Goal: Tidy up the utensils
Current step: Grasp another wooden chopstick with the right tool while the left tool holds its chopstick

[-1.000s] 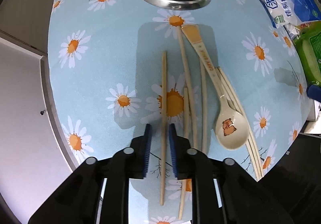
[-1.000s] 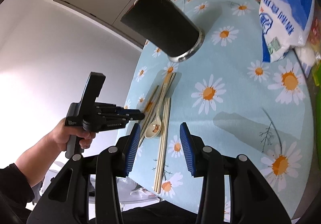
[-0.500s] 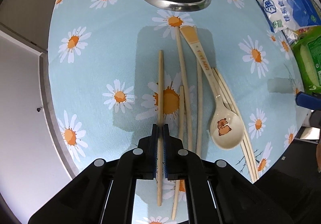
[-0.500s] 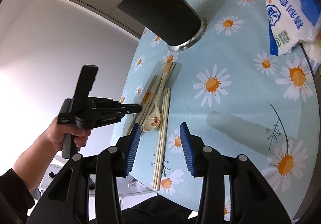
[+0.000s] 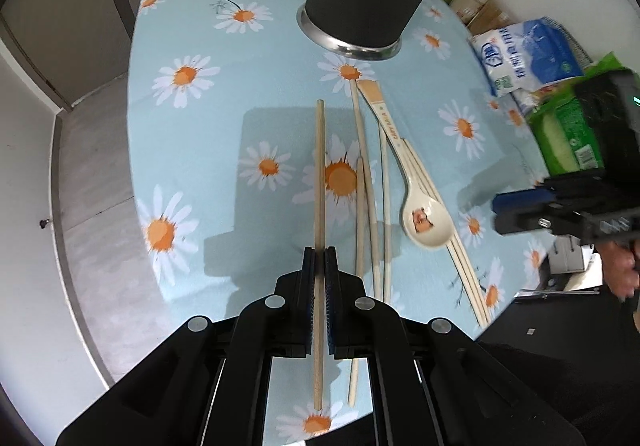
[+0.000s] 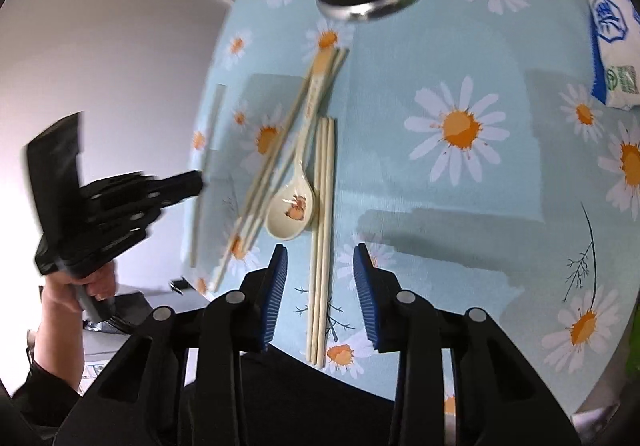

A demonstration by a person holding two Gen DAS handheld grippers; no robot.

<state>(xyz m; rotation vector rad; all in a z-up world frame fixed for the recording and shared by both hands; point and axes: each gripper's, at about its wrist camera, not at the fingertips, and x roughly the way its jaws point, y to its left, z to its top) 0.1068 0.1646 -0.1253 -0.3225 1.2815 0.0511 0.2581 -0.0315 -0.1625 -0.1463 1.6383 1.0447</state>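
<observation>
The left tongs (image 5: 319,266) are clenched on one wooden chopstick (image 5: 319,174), seemingly lifted off the bench (image 5: 192,150). The right tongs (image 6: 320,274), just closing, stand released over a chopstick bundle (image 6: 323,206) beside the spoon (image 6: 291,212).

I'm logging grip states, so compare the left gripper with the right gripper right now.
The left gripper is shut on a single wooden chopstick; the right gripper is open, and its jaws have just been closing. The left gripper's chopstick runs between its pads; the right gripper's pads stand apart on either side of a chopstick bundle, not touching it. Both have blue ribbed pads and point down at the table.
</observation>
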